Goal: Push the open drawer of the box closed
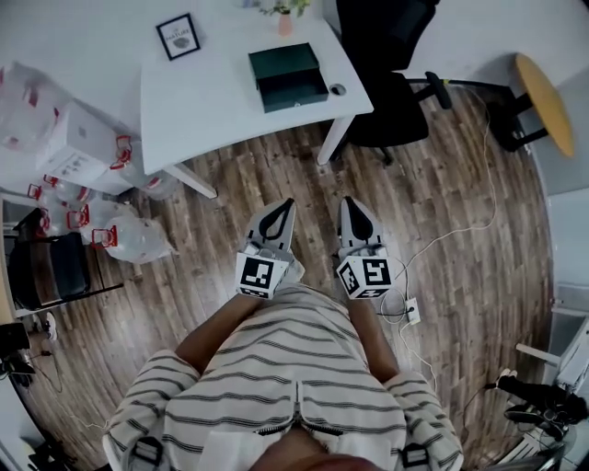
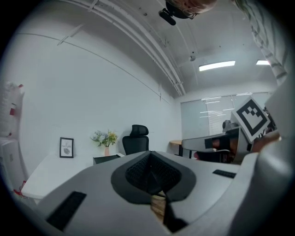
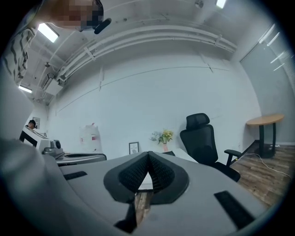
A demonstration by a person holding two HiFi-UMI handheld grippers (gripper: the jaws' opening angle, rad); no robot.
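The dark green box stands on the white table at the far side, with its drawer pulled out toward me. In the left gripper view the box shows small, beyond the jaws. My left gripper and right gripper hover side by side over the wooden floor, well short of the table, both pointing at it. The left gripper is shut with nothing in it. On the right gripper the tips meet and nothing is held.
A picture frame, a flower vase and a small round object share the table. A black office chair stands at its right. Bags and white boxes lie left. A power strip lies on the floor.
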